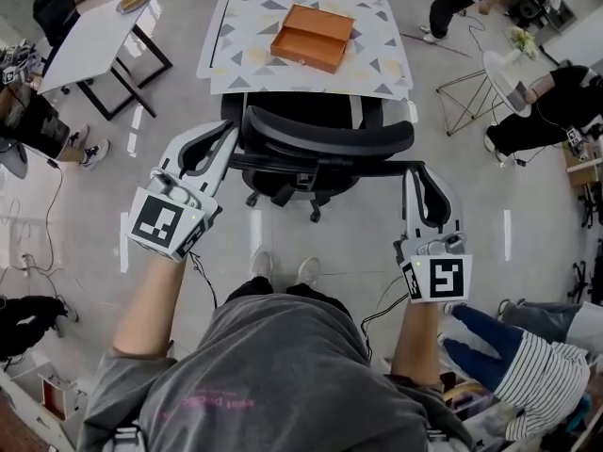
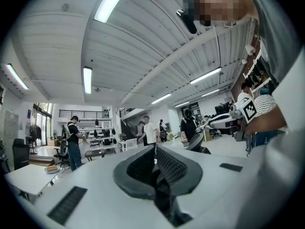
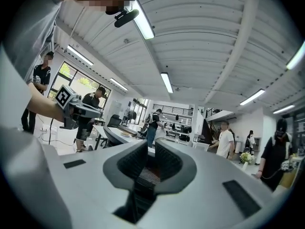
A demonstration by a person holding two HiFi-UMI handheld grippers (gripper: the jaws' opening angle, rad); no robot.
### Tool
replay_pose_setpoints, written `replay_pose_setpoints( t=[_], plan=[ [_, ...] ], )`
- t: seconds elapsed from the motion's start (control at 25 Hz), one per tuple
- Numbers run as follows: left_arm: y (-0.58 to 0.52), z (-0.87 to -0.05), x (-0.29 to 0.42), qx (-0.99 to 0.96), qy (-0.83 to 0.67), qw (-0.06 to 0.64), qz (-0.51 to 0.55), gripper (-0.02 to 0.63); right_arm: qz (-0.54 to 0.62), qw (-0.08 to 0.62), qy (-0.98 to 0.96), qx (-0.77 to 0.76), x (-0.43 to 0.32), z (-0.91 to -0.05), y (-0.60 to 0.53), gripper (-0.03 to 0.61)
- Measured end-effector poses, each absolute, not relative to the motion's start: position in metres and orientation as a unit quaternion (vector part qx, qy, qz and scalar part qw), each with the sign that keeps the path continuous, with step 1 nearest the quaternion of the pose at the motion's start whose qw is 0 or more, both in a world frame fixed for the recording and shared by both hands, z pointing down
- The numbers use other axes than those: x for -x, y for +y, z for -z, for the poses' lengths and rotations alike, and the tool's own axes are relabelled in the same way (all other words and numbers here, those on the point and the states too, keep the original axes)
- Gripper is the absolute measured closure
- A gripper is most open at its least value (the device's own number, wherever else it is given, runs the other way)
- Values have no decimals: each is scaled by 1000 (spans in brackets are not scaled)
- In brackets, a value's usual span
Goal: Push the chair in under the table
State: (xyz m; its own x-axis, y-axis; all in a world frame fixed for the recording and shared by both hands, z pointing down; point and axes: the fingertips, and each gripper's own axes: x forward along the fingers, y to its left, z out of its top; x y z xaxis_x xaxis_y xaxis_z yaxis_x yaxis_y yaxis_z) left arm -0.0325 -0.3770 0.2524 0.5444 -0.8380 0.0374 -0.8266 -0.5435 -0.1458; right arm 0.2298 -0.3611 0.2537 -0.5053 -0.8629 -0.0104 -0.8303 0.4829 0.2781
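A black office chair [image 1: 320, 139] stands in front of me with its back toward me. Its seat is partly under the near edge of the table [image 1: 377, 73], which has a triangle-patterned top. My left gripper [image 1: 229, 135] is at the left end of the backrest. In the left gripper view the left gripper [image 2: 155, 151] has its jaw tips together with nothing between them. My right gripper [image 1: 415, 173] is beside the right end of the chair's dark crossbar. In the right gripper view the right gripper [image 3: 151, 149] shows a narrow gap with nothing in it.
An orange box [image 1: 313, 36] lies on the patterned table. A white table [image 1: 94, 36] stands at the far left and a wire-legged side table [image 1: 499, 78] at the right. People sit or stand along both sides. My shoes [image 1: 283, 269] are just behind the chair's base.
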Motion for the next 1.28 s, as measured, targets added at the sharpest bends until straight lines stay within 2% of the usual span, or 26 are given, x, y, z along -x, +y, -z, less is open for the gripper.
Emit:
replay_pose_setpoints(
  t=[1.28],
  plan=[
    [-374,-243,15,873,482,64,35,612,113,49,-867,-482,-226,-251,-364,560]
  ],
)
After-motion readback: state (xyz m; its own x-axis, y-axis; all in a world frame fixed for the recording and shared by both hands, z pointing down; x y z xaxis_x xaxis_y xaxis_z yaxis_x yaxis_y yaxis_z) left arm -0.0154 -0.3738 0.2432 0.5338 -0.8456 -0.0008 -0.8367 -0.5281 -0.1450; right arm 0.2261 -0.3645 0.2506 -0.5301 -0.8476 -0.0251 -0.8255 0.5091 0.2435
